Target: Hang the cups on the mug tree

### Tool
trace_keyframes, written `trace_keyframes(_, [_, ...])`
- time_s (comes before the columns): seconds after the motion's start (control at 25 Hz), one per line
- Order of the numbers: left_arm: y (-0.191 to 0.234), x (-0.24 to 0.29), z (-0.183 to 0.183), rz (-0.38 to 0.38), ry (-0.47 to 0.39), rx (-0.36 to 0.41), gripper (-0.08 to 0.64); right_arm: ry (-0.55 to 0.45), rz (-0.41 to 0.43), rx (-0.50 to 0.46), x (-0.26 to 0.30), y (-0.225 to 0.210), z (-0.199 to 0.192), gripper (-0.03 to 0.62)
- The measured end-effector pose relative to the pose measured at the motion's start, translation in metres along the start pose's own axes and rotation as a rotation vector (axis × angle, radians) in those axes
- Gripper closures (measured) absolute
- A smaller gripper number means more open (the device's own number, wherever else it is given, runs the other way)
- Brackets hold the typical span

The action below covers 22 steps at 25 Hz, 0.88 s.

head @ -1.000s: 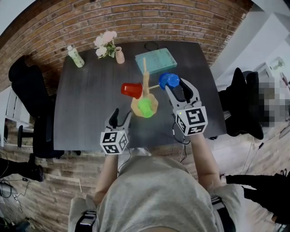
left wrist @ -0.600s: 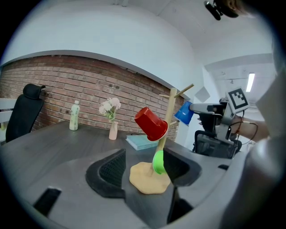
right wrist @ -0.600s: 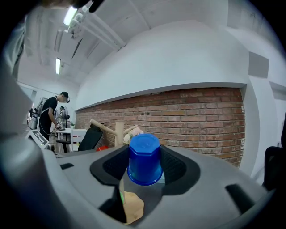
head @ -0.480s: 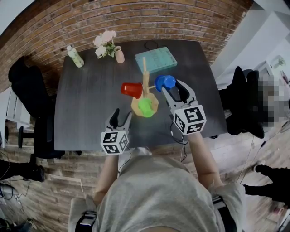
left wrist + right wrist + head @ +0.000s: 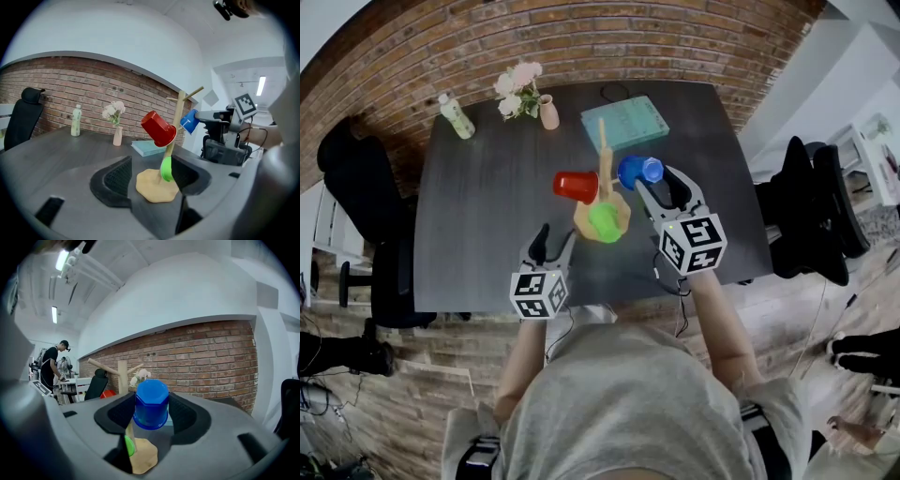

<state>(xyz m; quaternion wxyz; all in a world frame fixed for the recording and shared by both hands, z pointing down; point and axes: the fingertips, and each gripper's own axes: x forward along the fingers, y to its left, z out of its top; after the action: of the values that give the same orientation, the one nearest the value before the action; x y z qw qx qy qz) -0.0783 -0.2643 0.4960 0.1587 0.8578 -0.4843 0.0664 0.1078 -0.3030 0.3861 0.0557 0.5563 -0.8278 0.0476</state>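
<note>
A wooden mug tree (image 5: 602, 155) stands mid-table on a tan base (image 5: 584, 217). A red cup (image 5: 574, 186) hangs on its left branch and a green cup (image 5: 602, 221) hangs low at the front. My right gripper (image 5: 656, 180) is shut on a blue cup (image 5: 637, 172), held level just right of the trunk, at the right branch. In the right gripper view the blue cup (image 5: 151, 404) fills the gap between the jaws, with the mug tree (image 5: 122, 373) just behind. My left gripper (image 5: 551, 242) rests near the front table edge, open and empty, pointing at the mug tree (image 5: 177, 117).
A teal book (image 5: 622, 125) lies behind the tree. A pink vase with flowers (image 5: 547, 112) and a bottle (image 5: 457, 117) stand at the back left. Black chairs (image 5: 356, 178) (image 5: 811, 211) flank the dark table (image 5: 478, 216). A person (image 5: 51, 366) stands far off.
My right gripper has carried the blue cup left and slightly down, closer to the tree trunk. The left gripper has stayed where it was.
</note>
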Motion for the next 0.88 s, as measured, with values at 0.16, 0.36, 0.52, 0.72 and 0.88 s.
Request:
trace_keyframes(0.16, [0.000, 0.000, -0.002, -0.001, 0.005, -0.004, 0.302, 0.021, -0.009, 0.020, 0.005, -0.003, -0.007, 0.368])
trace_keyframes(0.36, [0.002, -0.002, -0.005, 0.001, 0.009, -0.008, 0.302, 0.035, -0.014, 0.036, 0.008, -0.004, -0.012, 0.365])
trace_keyframes(0.52, [0.003, -0.004, -0.006, 0.004, 0.009, -0.008, 0.302, 0.047, -0.012, 0.041, 0.010, -0.002, -0.016, 0.365])
trace_keyframes(0.72, [0.000, -0.008, -0.005, 0.004, 0.004, -0.009, 0.302, 0.042, -0.023, 0.041, 0.004, -0.001, -0.016, 0.364])
trace_keyframes(0.88, [-0.005, -0.014, -0.006, 0.007, 0.001, -0.007, 0.302, 0.035, -0.021, 0.039, -0.006, 0.002, -0.017, 0.364])
